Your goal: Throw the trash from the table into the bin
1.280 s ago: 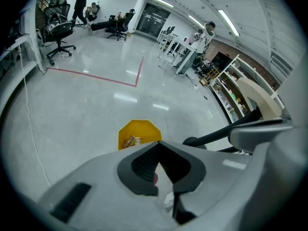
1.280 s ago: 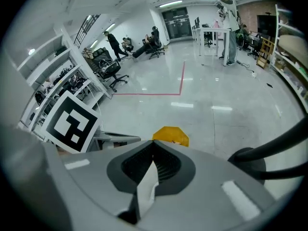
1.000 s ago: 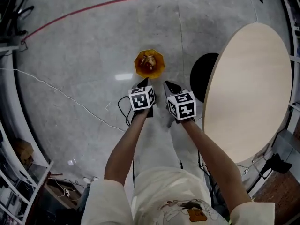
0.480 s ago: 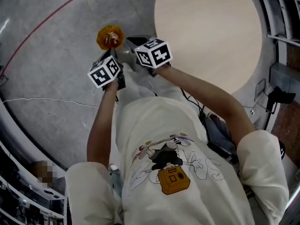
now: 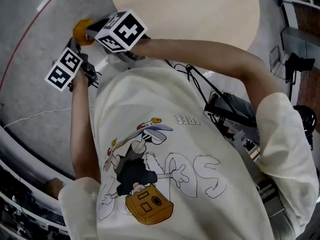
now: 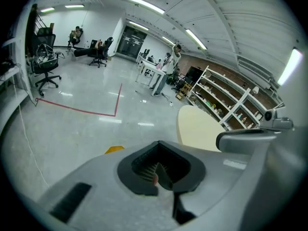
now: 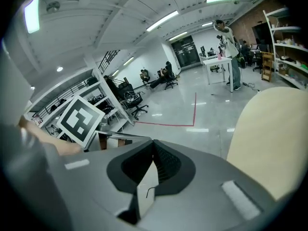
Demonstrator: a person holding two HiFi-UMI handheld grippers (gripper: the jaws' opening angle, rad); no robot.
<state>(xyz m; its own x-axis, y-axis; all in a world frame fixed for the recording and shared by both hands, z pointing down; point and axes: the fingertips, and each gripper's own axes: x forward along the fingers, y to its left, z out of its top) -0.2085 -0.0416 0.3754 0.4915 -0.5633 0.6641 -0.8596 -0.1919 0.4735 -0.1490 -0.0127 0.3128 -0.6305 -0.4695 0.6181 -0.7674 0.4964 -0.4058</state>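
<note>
The orange bin [image 5: 81,29] stands on the grey floor at the upper left of the head view, mostly hidden behind my grippers; only a sliver of the orange bin [image 6: 114,149] shows in the left gripper view. My left gripper [image 5: 75,43] and right gripper [image 5: 92,30] are held up side by side in front of my chest, each shut and with nothing between its fingers. Both sets of jaws are pressed together in the gripper views, left gripper [image 6: 161,174] and right gripper [image 7: 151,170]. The round beige table [image 5: 200,9] shows a bare top. No trash is in view.
Cables and black equipment [image 5: 235,114] lie on the floor to my right. Shelving [image 6: 226,100] lines the wall behind the table. Office chairs [image 6: 45,66] and a red floor line [image 6: 96,112] are far off. A person [image 7: 231,42] stands by a distant desk.
Both grippers have risen together from near the floor by the bin up to chest height. The head view has swung down onto my shirt, and the bin has slid to the upper left edge.
</note>
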